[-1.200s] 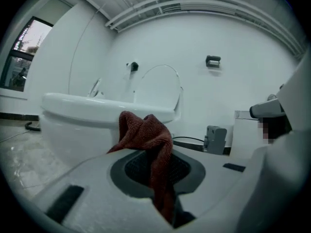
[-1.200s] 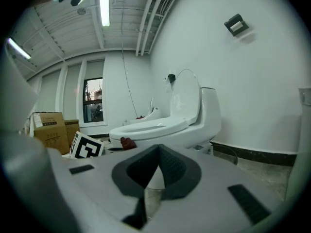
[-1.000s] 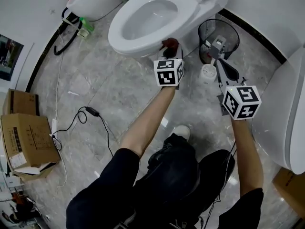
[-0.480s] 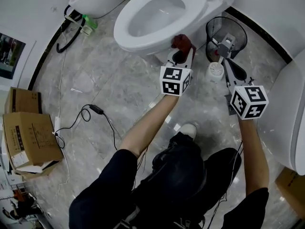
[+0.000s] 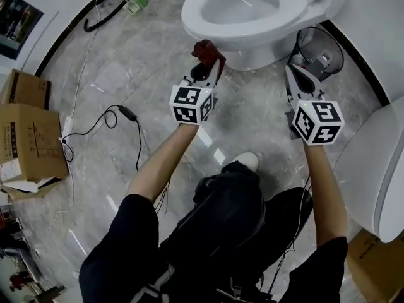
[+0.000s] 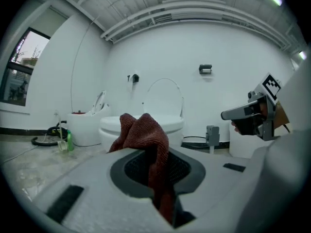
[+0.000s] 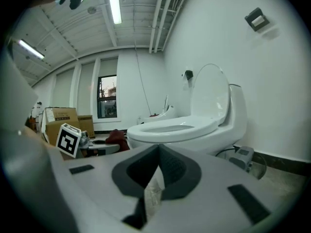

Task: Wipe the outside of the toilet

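Fingers [image 6: 73, 178] with cloth [image 5: 203, 49] further along toilet [image 5: 265, 33]

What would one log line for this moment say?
left gripper: shut on red cloth | cloth: by toilet bowl front | right gripper: shut, beside wire bin

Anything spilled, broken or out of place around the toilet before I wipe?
Nothing looks spilled or broken. One oddity: a loose black cable trails across the floor, left of the left gripper holding the red cloth. The toilet looks intact.

Bright, even light from a ceiling tube [image 7: 115, 4], faint glare on the floor [image 5: 207, 137], dark fisheye edges, near foreground perhaps soft.
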`<state>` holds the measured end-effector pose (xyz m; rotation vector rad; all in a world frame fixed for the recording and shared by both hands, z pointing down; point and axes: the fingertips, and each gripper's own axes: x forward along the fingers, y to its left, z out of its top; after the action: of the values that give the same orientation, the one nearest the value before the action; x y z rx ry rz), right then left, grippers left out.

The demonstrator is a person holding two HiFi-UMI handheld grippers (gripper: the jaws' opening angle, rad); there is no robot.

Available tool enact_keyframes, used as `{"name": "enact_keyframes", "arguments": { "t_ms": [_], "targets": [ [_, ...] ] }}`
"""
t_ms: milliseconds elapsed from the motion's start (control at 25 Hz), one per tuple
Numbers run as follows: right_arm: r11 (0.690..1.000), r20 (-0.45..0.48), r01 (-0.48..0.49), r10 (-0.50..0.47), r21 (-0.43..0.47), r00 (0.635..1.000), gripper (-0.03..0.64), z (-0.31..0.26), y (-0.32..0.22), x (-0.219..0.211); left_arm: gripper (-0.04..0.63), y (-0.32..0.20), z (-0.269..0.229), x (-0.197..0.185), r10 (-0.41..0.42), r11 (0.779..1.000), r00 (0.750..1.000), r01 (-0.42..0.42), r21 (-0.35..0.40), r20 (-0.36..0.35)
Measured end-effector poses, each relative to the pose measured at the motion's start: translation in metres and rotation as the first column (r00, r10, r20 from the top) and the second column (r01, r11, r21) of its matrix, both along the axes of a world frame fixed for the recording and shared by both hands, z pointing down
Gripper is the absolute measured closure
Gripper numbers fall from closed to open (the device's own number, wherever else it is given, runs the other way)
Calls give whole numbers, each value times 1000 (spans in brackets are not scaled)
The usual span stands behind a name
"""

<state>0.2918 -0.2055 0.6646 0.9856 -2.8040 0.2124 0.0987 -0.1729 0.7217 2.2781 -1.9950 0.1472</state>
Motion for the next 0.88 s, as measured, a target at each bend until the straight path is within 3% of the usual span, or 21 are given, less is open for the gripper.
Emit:
{"name": "enact_keyframes", "arguments": {
  "t_ms": [200,320,600,880],
  "targets": [
    [1000,-20,25,-25,6,999,614,3,11,-21,546,6,29,-77,-129,991,992,129,-44,-8],
    [1000,-31,9,-9,8,999,614,1,14,-19,546,-8,42,-95,-148,987,989,149,-56,16],
    [999,-57,-49,49,-4,997,614,14,10,15,546,-37,63,-68,-129,991,991,130,-40,25],
    [995,-52,-98,97,-20,994,614,23,4,41,546,-54,75,-9,-56,997,998,58,-50,27]
  ]
}}
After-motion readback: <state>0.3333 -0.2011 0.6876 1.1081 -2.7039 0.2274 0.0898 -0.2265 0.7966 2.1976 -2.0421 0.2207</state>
